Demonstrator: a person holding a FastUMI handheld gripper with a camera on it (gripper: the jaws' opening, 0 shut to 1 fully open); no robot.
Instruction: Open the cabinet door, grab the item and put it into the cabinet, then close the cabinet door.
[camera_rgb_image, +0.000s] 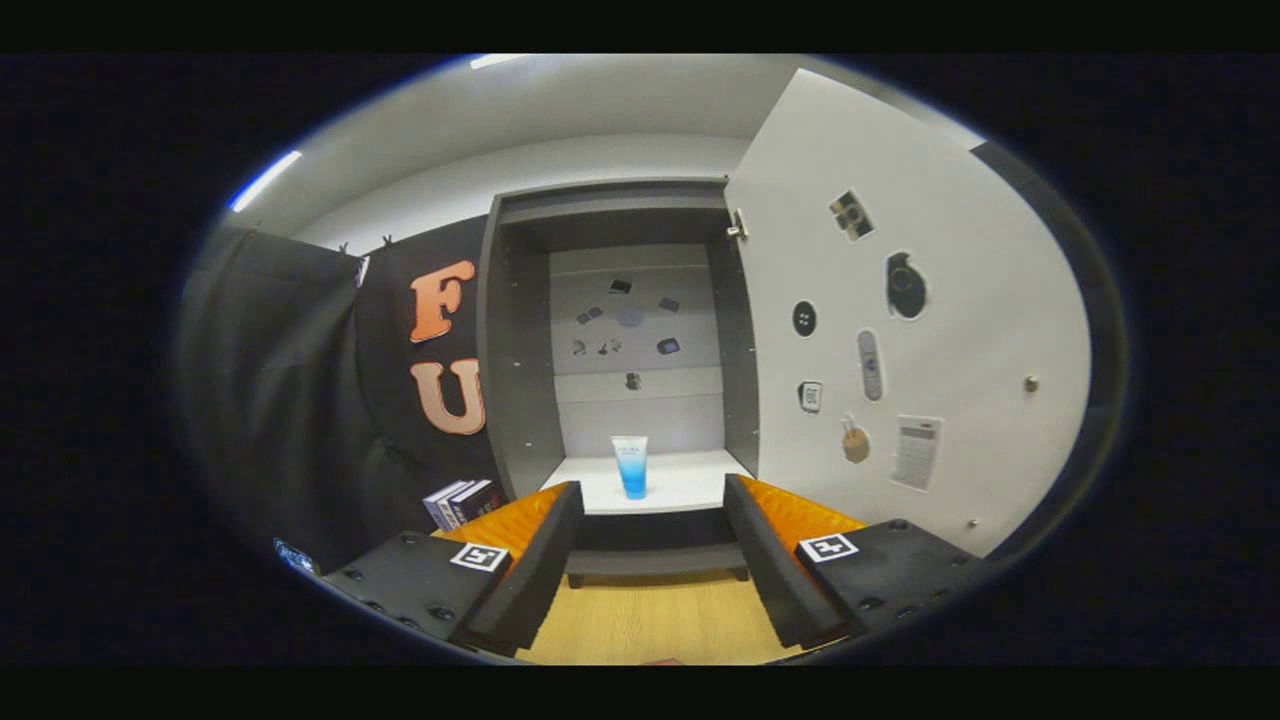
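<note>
A grey cabinet (520, 330) stands ahead with its white door (900, 330) swung wide open to the right. A blue and white tube (630, 466) stands upright on the cabinet's white bottom shelf (690, 480), near the shelf's front edge. My gripper (652, 500) is open, with nothing between its fingers. The tube stands beyond the fingertips, roughly centred between them. The door carries several stickers and a small knob (1030, 383) near its far edge.
Several small stickers dot the cabinet's back wall (635, 330). A few books (462, 500) stand on the table to the left of the cabinet, in front of the black cloth. A wooden tabletop (650, 620) lies below the fingers.
</note>
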